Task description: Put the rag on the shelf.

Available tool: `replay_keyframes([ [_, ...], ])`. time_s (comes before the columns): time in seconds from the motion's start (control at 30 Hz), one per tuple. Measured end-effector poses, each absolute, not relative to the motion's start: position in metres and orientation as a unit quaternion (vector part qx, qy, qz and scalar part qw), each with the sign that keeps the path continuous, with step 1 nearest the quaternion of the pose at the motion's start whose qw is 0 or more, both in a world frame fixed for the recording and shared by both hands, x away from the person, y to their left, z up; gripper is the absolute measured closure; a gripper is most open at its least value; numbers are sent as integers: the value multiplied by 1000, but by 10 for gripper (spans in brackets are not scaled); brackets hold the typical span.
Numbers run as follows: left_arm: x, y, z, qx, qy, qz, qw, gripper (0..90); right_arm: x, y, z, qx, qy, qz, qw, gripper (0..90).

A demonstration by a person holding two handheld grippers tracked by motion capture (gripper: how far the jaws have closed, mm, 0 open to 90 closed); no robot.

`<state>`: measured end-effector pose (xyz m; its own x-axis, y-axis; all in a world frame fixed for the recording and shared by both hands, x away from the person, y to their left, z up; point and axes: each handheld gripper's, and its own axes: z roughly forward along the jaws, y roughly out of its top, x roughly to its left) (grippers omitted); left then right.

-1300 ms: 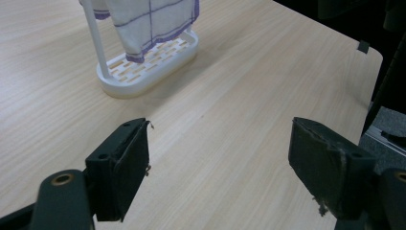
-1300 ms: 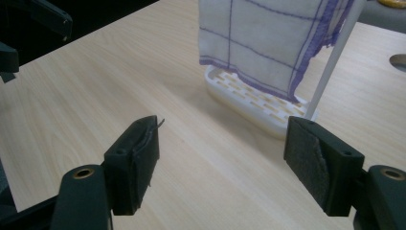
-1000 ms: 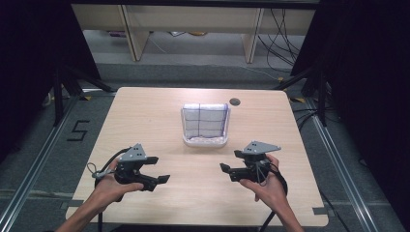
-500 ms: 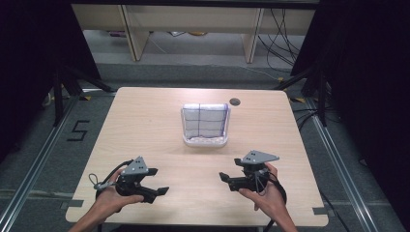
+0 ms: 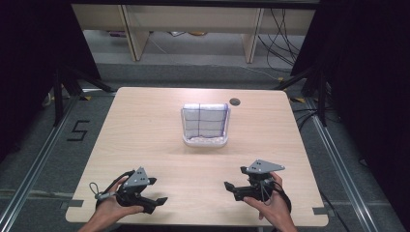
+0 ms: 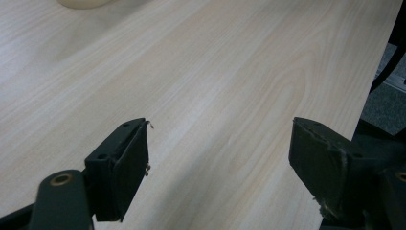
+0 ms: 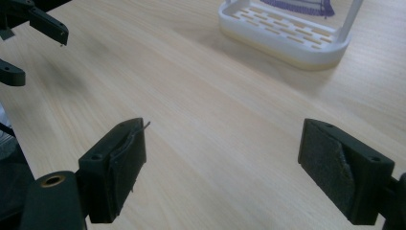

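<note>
A white slatted rack [image 5: 205,140] stands at the table's middle with a white cloth with purple lines [image 5: 204,120] in it. My left gripper [image 5: 162,200] hovers low over the near left of the wooden table [image 5: 145,125], pointing right, open and empty [image 6: 220,127]. My right gripper [image 5: 228,187] is at the near right, pointing left, open [image 7: 222,124]. Its jaws have just been opening, with nothing between them. In the right gripper view, the rack [image 7: 287,40] lies ahead to the right and the left gripper [image 7: 33,40] is at the far left.
A small dark round grommet [image 5: 235,101] sits near the table's far edge. The table's front edge lies just under both hands. Black curtains and cables flank the table, and shelf legs stand behind it.
Both hands have drawn back toward the near edge and sunk lower over the table. The right gripper's jaws stand wider than before.
</note>
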<state>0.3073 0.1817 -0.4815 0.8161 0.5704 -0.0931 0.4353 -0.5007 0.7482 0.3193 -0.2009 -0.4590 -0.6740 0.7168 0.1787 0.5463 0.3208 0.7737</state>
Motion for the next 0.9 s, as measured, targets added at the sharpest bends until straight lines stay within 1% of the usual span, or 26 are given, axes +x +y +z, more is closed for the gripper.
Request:
replay_keyframes([
  [0.03,306,181,-483,861,292,80,410,210,319,-203,-461,385,808,432,111,178],
  [0.07,305,183,-483,866,285,81,403,209,318,-204,-463,384,808,434,103,177],
  [0.1,303,182,-485,860,296,79,409,209,316,-205,-465,387,809,431,104,175],
  [0.13,302,183,-485,866,284,85,403,208,315,-208,-466,385,812,425,111,174],
  [0.23,298,183,-489,869,280,86,399,204,310,-209,-472,386,813,425,99,172],
  [0.27,297,183,-491,866,291,86,398,204,307,-209,-473,395,815,414,91,173],
  [0.3,296,183,-492,870,281,87,395,203,307,-210,-475,385,821,409,102,173],
  [0.33,294,183,-494,867,288,80,398,202,305,-209,-478,378,829,398,105,175],
  [0.4,293,185,-497,874,277,88,389,202,304,-209,-479,378,834,389,101,176],
  [0.43,291,185,-499,867,290,83,398,202,304,-209,-480,370,838,386,106,178],
  [0.5,291,188,-502,867,297,77,392,202,303,-209,-482,370,841,379,106,176],
  [0.57,293,189,-503,867,296,84,393,202,303,-210,-483,372,840,379,107,175],
  [0.9,294,189,-505,865,302,79,392,201,305,-211,-484,374,842,375,107,173],
])
